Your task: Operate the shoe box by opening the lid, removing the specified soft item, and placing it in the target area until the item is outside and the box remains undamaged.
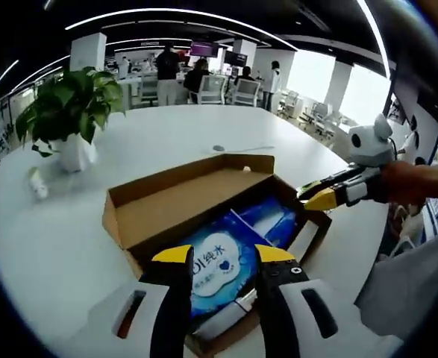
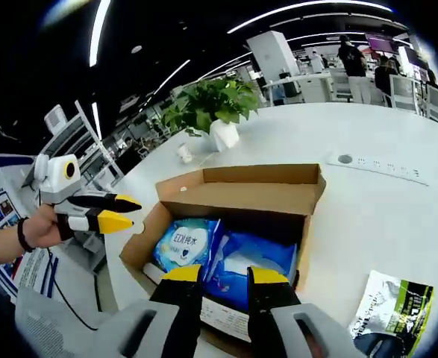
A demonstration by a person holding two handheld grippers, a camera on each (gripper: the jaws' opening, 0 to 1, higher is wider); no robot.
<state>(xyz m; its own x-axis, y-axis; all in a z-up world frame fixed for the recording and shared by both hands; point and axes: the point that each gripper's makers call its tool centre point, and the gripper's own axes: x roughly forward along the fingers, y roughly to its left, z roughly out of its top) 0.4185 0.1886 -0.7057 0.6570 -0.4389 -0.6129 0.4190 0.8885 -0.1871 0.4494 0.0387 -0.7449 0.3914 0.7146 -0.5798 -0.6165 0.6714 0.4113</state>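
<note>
Shoe box (image 1: 196, 205) sitting open on round white table (image 1: 69, 246), lid flap standing up. Blue soft packs (image 2: 226, 257) lying inside box. Left gripper (image 1: 222, 257) hovering over packs, jaws parted, gripping nothing. Right gripper (image 2: 226, 277) hanging at box edge, jaws parted, empty. Potted plant (image 1: 69, 112) standing well apart. Printed bag (image 2: 394, 313) lying beside box. Office desks, people filling background.

Shoe box (image 2: 233, 195) near the table (image 2: 368, 216) edge, lid back on its far side; tissue packs (image 2: 185, 245) inside. Potted plant (image 2: 211, 108) beyond, pamphlet (image 2: 394, 313) right.
</note>
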